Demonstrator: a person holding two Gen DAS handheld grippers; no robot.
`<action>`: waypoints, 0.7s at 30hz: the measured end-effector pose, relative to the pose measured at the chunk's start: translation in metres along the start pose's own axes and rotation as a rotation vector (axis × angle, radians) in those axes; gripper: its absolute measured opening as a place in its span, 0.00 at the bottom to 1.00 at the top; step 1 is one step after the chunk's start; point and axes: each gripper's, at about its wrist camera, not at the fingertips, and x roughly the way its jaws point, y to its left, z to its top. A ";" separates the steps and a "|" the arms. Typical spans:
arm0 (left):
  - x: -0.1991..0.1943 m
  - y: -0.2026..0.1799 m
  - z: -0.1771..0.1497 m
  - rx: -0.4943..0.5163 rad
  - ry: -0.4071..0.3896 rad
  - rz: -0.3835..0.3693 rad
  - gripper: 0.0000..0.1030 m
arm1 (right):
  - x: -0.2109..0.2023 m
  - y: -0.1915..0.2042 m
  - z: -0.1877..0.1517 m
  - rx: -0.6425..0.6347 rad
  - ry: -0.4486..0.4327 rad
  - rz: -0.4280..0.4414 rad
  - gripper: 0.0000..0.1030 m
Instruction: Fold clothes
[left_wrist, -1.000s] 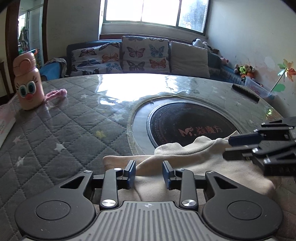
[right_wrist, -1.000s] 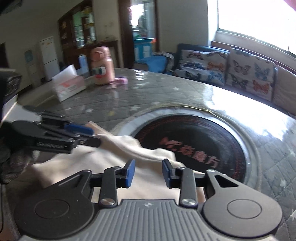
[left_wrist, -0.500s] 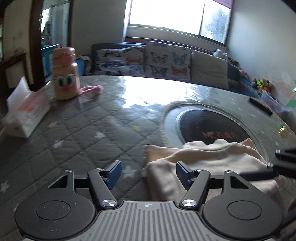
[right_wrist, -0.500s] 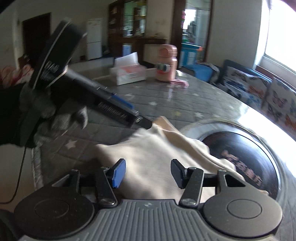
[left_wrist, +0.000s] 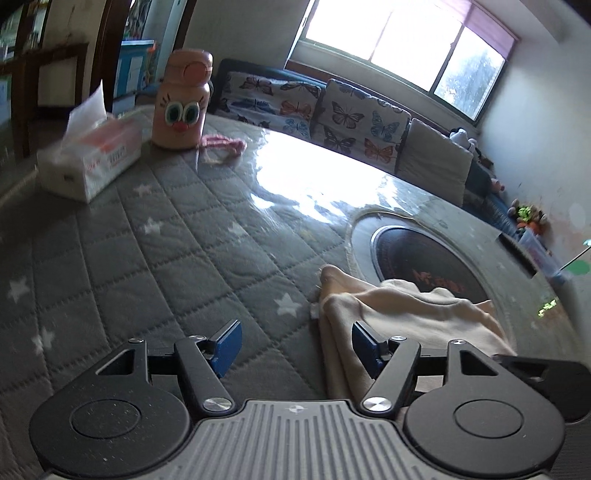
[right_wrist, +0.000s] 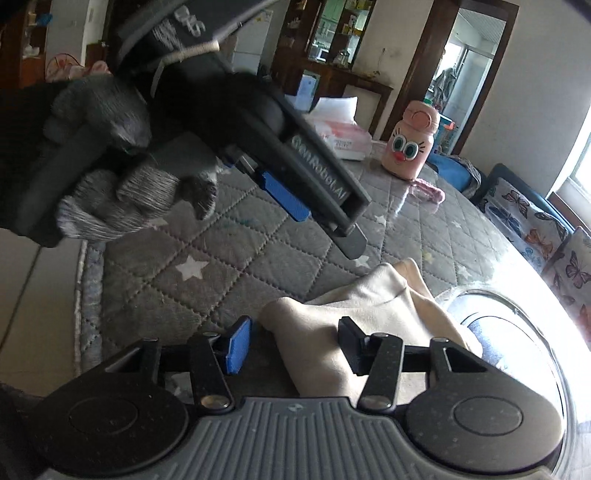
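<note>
- I see the cream garment (left_wrist: 402, 306) bunched by the round inset (left_wrist: 424, 254), fold unfinished.
- My left gripper (left_wrist: 295, 343) is apart and empty.
- My right gripper (right_wrist: 291, 345) is closing; pads aren't pinching cloth yet.

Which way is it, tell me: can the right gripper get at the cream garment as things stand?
Probably yes. The right gripper sits just over the cream garment, its jaws closing with cloth between them but not pinched; nothing lies in the way.
</note>
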 end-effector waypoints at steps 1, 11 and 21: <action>0.001 0.000 -0.001 -0.015 0.009 -0.012 0.67 | 0.002 0.001 0.001 0.002 0.002 -0.008 0.41; 0.018 0.003 0.003 -0.228 0.094 -0.101 0.67 | -0.016 -0.022 0.005 0.139 -0.061 -0.002 0.15; 0.034 0.002 0.007 -0.376 0.150 -0.155 0.67 | -0.030 -0.037 0.000 0.191 -0.112 0.007 0.14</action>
